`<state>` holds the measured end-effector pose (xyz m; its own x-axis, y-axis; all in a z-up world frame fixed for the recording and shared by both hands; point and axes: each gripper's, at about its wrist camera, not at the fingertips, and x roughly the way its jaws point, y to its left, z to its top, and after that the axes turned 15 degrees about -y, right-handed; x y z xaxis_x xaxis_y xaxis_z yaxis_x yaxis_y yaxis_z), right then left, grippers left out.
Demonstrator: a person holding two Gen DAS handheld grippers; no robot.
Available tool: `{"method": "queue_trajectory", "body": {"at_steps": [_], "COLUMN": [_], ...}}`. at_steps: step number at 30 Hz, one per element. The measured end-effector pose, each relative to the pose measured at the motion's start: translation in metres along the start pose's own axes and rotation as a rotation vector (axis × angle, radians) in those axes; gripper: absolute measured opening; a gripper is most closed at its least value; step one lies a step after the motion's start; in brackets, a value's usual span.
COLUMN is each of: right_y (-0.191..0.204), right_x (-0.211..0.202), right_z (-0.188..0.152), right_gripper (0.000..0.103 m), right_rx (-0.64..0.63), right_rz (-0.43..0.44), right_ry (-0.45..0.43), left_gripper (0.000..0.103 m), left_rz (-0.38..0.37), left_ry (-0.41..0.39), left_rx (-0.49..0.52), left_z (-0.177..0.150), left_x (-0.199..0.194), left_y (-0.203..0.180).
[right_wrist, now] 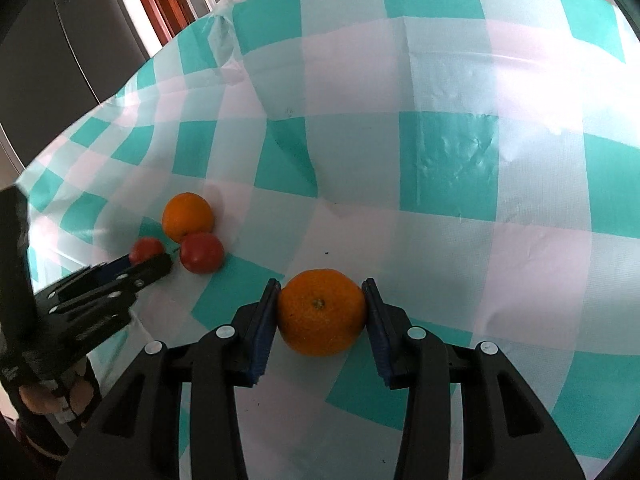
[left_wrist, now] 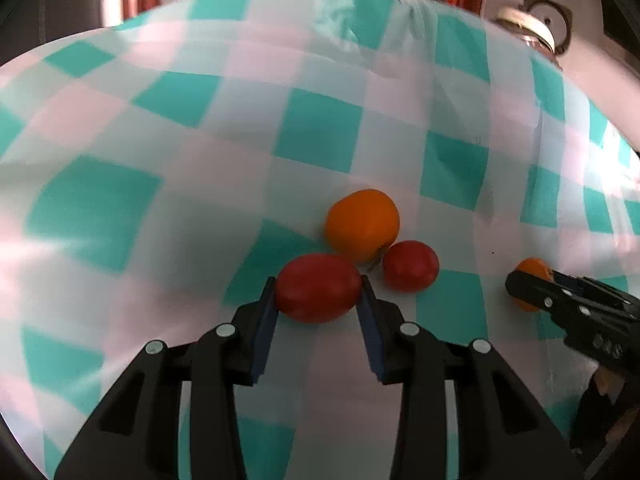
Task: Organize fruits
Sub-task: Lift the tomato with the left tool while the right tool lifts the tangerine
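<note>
Two grips: one fruit in each pair of tongs, both fruits low on the cloth, neither clearly lifted.
Left tongs (left_wrist: 319,294): clamped on a tomato (left_wrist: 318,288), blue pads pressing its two sides across the widest part (a soft skin, so probably squeezed no harder than needed).
Right tongs (right_wrist: 321,306): clamped on an orange (right_wrist: 322,312), stem scar facing the camera, pads square on opposite flanks, likely to stop a round thing rolling out.
Near the left tongs: second tomato (left_wrist: 410,266) and second orange (left_wrist: 362,224), touching each other, close beyond the held tomato; reds and oranges mixed in one cluster, hence presumably the sorting.
Held orange: well apart from that cluster, off to its right, perhaps the start of an orange group.
Cloth (right_wrist: 440,184): teal-and-white check, wrinkled, sagging at the far edge; no bowl or tray in sight, so sorting probably into piles on the cloth itself.
Hand (right_wrist: 48,396): partly seen behind the left tongs.
Risk: bruising the tomato; nudging its neighbours on lift.
</note>
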<state>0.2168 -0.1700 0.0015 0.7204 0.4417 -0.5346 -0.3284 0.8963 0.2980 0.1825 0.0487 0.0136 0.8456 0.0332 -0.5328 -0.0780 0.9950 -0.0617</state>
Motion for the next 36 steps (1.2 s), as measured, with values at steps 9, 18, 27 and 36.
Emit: {"method": "queue_trajectory", "body": {"at_steps": [9,18,27,36], "right_y": [-0.012,-0.018,-0.024,0.036], "right_x": [-0.005,-0.016,-0.052,-0.173], "right_z": [0.0,0.002,-0.007,-0.077], "right_gripper": [0.041,0.041,0.041,0.041], "right_rx": [0.07,0.122,0.204,0.192], "right_rz": [0.048,0.097,0.021,0.092], "right_ry": [-0.037,-0.092,-0.22,-0.334], "left_gripper": [0.039,0.039,0.039,0.039], "left_rz": [0.097,0.096,0.093,0.075], "left_ry": [-0.202,-0.234,-0.248,-0.247], "left_rx": [-0.208,-0.315,-0.328,-0.397], "left_z": [-0.037,-0.045,-0.053,-0.071], "left_x": [-0.11,-0.13,-0.124,-0.145], "left_y": [0.023,0.033,0.038,0.043]}}
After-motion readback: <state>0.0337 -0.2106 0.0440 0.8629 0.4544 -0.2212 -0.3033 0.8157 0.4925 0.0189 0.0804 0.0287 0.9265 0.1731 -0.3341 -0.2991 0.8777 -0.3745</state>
